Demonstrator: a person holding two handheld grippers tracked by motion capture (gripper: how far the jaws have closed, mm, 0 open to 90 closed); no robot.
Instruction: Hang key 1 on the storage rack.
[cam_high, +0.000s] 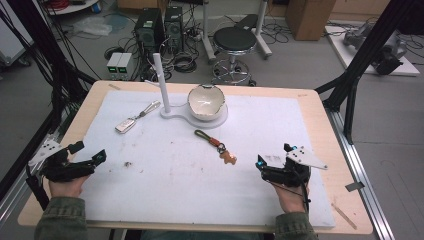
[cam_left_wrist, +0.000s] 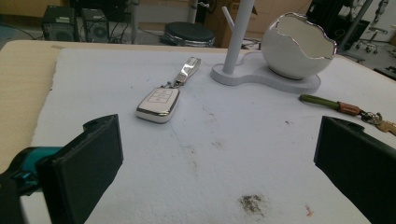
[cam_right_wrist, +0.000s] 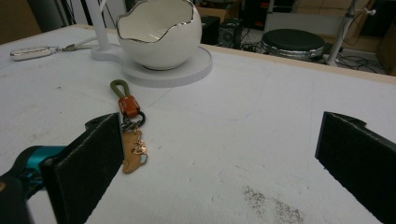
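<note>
A silver car key fob (cam_high: 126, 125) with a metal strap lies on the white mat (cam_high: 200, 190) at the left; the left gripper view has the fob (cam_left_wrist: 159, 103) ahead of the jaws. A keychain (cam_high: 216, 145) with a green loop, orange band and gold charm lies mid-mat, close in front of the right gripper view's left jaw (cam_right_wrist: 130, 135). Behind them a white eggshell-shaped bowl (cam_high: 205, 101) sits on a white stand with an upright post (cam_high: 162, 82). My left gripper (cam_high: 90, 151) rests at the mat's left edge, open and holding nothing. My right gripper (cam_high: 274, 155) is open near the front right, also holding nothing.
The wooden table (cam_high: 345, 165) shows around the mat. A small dark stain (cam_left_wrist: 252, 203) marks the mat near the left gripper. Beyond the far edge stand a black stool (cam_high: 234, 40), computer towers (cam_high: 150, 27) and cables. Black frame struts (cam_high: 350, 85) rise at the right.
</note>
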